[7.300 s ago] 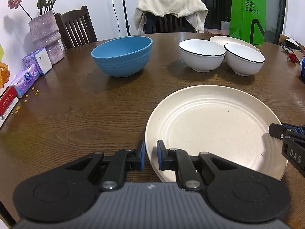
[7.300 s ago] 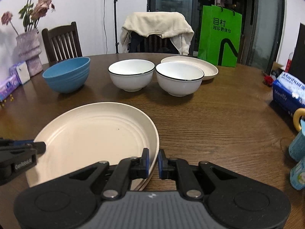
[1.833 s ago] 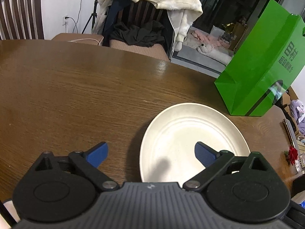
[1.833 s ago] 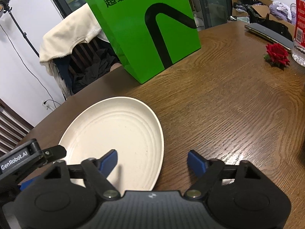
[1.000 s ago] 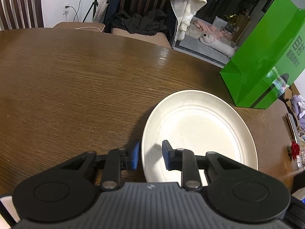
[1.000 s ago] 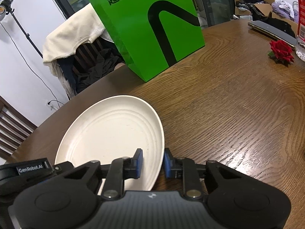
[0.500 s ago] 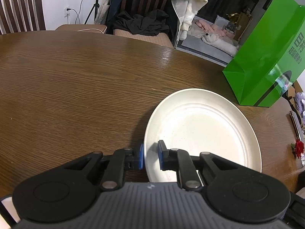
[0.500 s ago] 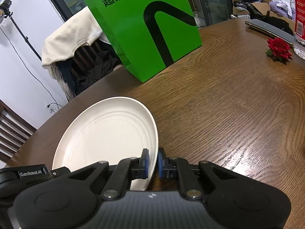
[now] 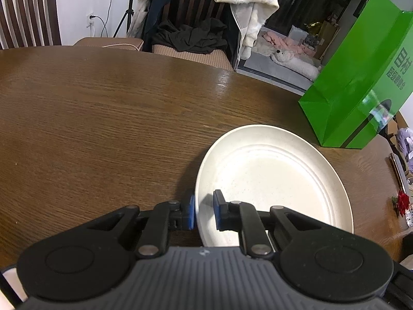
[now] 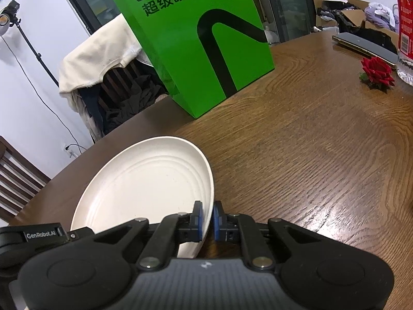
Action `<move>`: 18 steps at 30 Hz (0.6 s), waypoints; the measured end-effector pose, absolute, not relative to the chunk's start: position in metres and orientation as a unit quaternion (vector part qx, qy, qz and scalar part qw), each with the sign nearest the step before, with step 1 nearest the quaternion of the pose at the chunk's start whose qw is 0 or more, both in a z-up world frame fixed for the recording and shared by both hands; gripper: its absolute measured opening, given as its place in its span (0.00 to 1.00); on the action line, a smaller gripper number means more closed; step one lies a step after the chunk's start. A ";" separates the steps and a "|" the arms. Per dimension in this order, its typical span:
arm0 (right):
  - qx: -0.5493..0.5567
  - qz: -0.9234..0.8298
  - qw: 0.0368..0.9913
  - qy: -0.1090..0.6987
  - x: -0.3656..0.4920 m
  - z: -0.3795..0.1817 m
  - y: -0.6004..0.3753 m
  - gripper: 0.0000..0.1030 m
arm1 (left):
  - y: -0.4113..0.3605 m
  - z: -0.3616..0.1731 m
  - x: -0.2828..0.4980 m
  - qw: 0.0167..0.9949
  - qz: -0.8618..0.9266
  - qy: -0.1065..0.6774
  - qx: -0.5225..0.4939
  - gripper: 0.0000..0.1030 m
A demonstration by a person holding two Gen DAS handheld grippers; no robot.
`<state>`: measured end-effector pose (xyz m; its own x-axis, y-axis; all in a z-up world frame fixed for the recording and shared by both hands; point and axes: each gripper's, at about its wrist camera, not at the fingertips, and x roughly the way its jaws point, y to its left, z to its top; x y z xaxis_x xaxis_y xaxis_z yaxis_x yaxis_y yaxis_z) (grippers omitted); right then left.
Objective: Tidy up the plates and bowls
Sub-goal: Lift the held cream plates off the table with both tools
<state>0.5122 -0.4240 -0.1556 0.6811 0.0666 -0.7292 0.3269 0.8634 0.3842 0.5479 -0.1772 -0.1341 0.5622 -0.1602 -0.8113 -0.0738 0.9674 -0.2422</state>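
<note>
While the cream plate (image 9: 271, 175) rests on the wooden table (image 9: 103, 118) near the green bag (image 10: 196, 44), the left gripper (image 9: 204, 213) clamps its left rim and the right gripper (image 10: 207, 219) clamps its right rim

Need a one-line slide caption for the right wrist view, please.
Right gripper shut on the near rim of the cream plate on the wooden table, green paper bag behind.
</note>
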 end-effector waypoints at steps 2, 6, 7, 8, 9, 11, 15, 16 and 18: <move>0.250 -0.074 0.883 0.391 0.511 -0.156 -0.424 0.08 | -0.177 -0.134 0.548 0.876 -0.025 0.466 -0.125 0.14; 0.249 -0.073 0.884 0.389 0.512 -0.156 -0.424 0.08 | -0.177 -0.133 0.547 0.877 -0.024 0.463 -0.125 0.14; 0.249 -0.073 0.885 0.387 0.512 -0.155 -0.424 0.08 | -0.177 -0.133 0.547 0.877 -0.024 0.463 -0.125 0.14; 0.249 -0.073 0.886 0.385 0.512 -0.155 -0.424 0.08 | -0.177 -0.133 0.547 0.877 -0.024 0.463 -0.125 0.14; 0.249 -0.072 0.886 0.384 0.511 -0.155 -0.424 0.08 | -0.177 -0.133 0.547 0.877 -0.024 0.463 -0.126 0.14; 0.248 -0.072 0.887 0.382 0.511 -0.155 -0.423 0.08 | -0.176 -0.132 0.546 0.878 -0.025 0.461 -0.127 0.14; 0.249 -0.073 0.888 0.380 0.511 -0.155 -0.424 0.08 | -0.175 -0.130 0.545 0.881 -0.028 0.454 -0.129 0.14; 0.249 -0.073 0.888 0.380 0.510 -0.155 -0.424 0.08 | -0.174 -0.130 0.545 0.882 -0.028 0.452 -0.130 0.14; 0.250 -0.073 0.889 0.377 0.509 -0.154 -0.424 0.08 | -0.174 -0.129 0.543 0.884 -0.029 0.448 -0.131 0.14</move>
